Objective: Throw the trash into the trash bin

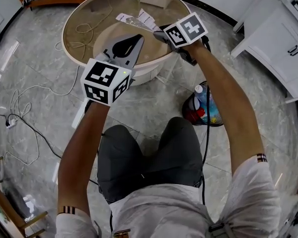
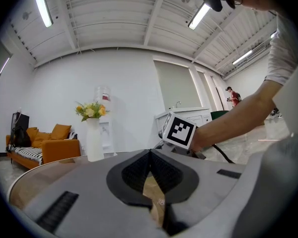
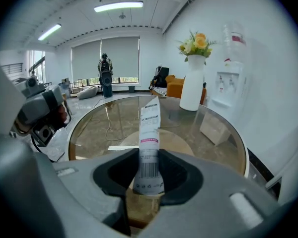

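Head view: right gripper (image 1: 157,31) at round glass table (image 1: 84,14), jaws on near end of white wrapper (image 1: 134,20); rest of wrapper lies over glass. Left gripper (image 1: 137,38) just beside it, over table edge. Trash bin (image 1: 192,115) on floor by person's right knee, bottle and scraps inside, well apart from wrapper.
Left gripper view: jaws together, tips touching, nothing between. White vase (image 2: 94,140) with flowers on table.
Right gripper view: jaws clamped on barcode end of wrapper (image 3: 150,133), strip running away over glass.

A white vase (image 3: 192,90) stands on the round glass table (image 3: 114,125).
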Demonstrator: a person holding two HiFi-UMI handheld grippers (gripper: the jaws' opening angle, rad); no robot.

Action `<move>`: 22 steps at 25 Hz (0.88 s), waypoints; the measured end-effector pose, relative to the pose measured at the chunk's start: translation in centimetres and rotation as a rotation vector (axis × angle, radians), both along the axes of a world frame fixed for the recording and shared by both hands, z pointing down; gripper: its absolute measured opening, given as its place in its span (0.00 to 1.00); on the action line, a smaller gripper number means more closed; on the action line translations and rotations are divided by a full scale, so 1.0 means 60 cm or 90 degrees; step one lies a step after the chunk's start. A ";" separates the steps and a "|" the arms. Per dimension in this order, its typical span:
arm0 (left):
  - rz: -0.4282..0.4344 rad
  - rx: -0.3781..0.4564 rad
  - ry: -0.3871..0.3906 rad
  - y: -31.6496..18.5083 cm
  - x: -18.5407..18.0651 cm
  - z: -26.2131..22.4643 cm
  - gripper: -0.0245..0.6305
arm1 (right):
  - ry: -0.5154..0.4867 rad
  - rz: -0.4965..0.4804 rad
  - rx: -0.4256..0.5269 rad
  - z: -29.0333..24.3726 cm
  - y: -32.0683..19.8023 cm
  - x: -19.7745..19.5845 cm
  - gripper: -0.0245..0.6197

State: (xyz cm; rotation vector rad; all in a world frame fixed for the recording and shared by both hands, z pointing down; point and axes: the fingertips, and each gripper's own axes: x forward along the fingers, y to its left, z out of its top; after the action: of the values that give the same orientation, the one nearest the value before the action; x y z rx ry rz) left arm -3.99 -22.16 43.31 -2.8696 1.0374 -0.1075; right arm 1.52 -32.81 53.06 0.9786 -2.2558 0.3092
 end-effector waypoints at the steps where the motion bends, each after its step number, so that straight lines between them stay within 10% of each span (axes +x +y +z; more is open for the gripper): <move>1: 0.003 -0.002 0.003 0.000 0.006 0.000 0.04 | -0.008 0.003 0.003 -0.003 0.006 0.003 0.24; 22: 0.156 0.004 0.056 0.068 0.221 0.000 0.04 | -0.127 0.150 0.102 -0.086 0.224 0.219 0.24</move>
State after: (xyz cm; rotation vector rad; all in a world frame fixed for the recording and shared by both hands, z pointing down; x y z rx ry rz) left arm 9.27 -18.06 43.32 -2.9914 0.6873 0.0381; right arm 14.63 -19.35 47.88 1.3555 -2.3738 0.3446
